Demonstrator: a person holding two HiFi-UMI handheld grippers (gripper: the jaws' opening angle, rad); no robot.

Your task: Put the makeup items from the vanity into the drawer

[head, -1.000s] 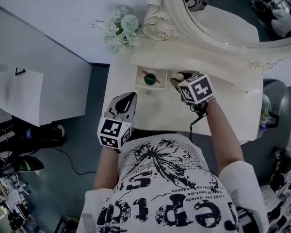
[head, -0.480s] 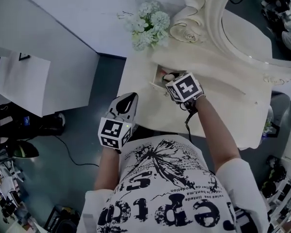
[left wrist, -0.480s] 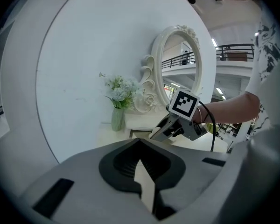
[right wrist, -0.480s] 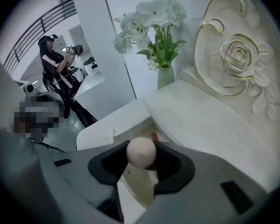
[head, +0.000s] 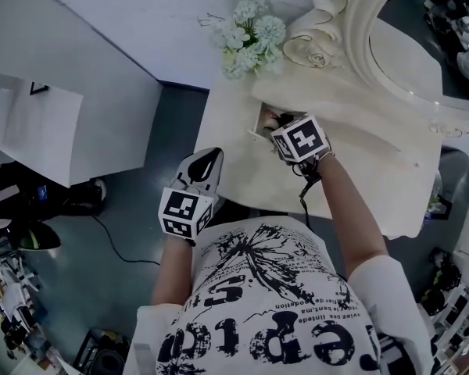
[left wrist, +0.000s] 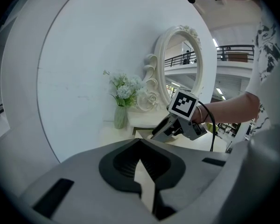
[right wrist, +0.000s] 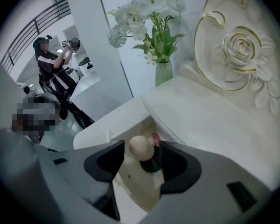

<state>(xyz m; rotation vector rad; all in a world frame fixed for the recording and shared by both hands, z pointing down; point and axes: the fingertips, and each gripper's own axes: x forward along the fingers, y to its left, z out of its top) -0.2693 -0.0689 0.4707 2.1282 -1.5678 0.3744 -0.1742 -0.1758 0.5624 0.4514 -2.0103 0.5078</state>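
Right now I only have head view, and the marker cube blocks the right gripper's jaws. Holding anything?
Observer: In the right gripper view, the right gripper has its jaws apart, having just been opening. A beige sponge sits loose between them.
Operator: What's under it?
Observer: The open drawer, with a dark green round item and a red item already inside.
Operator: Left gripper?
Observer: The left gripper view shows the left gripper shut, nothing between its jaws.

Head view overhead; both gripper views toward vanity (head: 359,158)
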